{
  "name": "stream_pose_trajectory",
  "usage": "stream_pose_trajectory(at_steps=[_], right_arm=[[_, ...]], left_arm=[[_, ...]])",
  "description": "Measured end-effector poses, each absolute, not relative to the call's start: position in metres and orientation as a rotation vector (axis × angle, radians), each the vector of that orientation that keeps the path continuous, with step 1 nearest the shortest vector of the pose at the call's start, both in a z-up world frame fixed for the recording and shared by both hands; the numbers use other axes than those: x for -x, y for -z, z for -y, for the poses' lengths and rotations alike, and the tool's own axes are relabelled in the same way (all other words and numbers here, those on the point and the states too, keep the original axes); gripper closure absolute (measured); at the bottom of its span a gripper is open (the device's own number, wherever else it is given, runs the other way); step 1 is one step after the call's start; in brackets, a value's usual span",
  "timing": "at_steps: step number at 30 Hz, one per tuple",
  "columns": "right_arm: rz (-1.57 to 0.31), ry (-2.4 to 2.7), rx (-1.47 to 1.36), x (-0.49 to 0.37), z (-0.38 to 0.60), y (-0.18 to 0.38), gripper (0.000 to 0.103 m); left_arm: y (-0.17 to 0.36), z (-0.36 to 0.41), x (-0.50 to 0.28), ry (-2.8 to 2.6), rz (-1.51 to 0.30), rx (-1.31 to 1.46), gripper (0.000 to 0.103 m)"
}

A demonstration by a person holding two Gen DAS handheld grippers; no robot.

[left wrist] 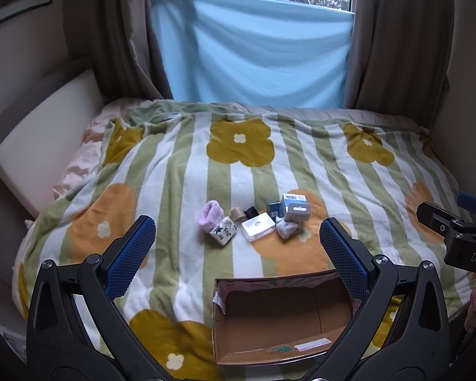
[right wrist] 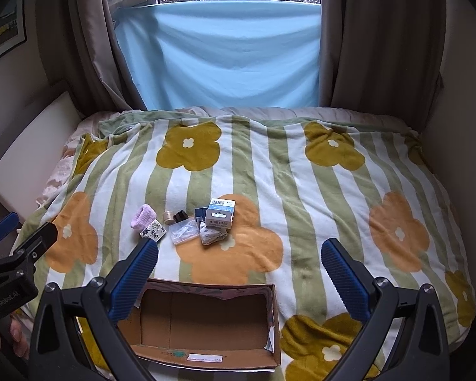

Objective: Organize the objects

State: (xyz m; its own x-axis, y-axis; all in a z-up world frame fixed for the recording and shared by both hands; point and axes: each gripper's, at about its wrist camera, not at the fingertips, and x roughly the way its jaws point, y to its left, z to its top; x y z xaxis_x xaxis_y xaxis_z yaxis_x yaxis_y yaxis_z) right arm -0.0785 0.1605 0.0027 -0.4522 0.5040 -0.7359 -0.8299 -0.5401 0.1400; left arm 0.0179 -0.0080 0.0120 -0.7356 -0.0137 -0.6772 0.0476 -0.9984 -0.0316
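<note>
A cluster of small items lies mid-bed: a pink sock [left wrist: 210,213] [right wrist: 144,216], a floral box [left wrist: 225,230] [right wrist: 154,231], a tape roll [left wrist: 237,213] [right wrist: 168,217], a black clip [left wrist: 250,211] [right wrist: 180,215], a clear plastic case [left wrist: 258,226] [right wrist: 184,230], a dark box [left wrist: 274,209] [right wrist: 200,214], a white-blue carton [left wrist: 296,206] [right wrist: 221,213] and a patterned pouch [left wrist: 288,229] [right wrist: 213,235]. An open empty cardboard box [left wrist: 279,317] [right wrist: 203,320] sits nearer. My left gripper [left wrist: 238,247] and right gripper [right wrist: 239,263] are open, empty, hovering above the box.
A green-striped flower blanket [left wrist: 181,171] [right wrist: 317,190] covers the bed. A white padded board [left wrist: 41,139] lines the left side. Brown curtains [right wrist: 380,38] and a blue cloth [left wrist: 250,50] hang at the window behind. The right gripper's body [left wrist: 460,235] shows at the right edge.
</note>
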Motion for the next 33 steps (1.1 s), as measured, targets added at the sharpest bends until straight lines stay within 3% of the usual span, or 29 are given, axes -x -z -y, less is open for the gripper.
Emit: stream_pose_trajectory(at_steps=[33], right_arm=[[-0.583, -2.134, 0.811, 0.071, -0.15, -0.018, 0.001]], left_arm=[[-0.011, 0.009, -0.026, 2.861, -0.097, -1.107, 0.0]])
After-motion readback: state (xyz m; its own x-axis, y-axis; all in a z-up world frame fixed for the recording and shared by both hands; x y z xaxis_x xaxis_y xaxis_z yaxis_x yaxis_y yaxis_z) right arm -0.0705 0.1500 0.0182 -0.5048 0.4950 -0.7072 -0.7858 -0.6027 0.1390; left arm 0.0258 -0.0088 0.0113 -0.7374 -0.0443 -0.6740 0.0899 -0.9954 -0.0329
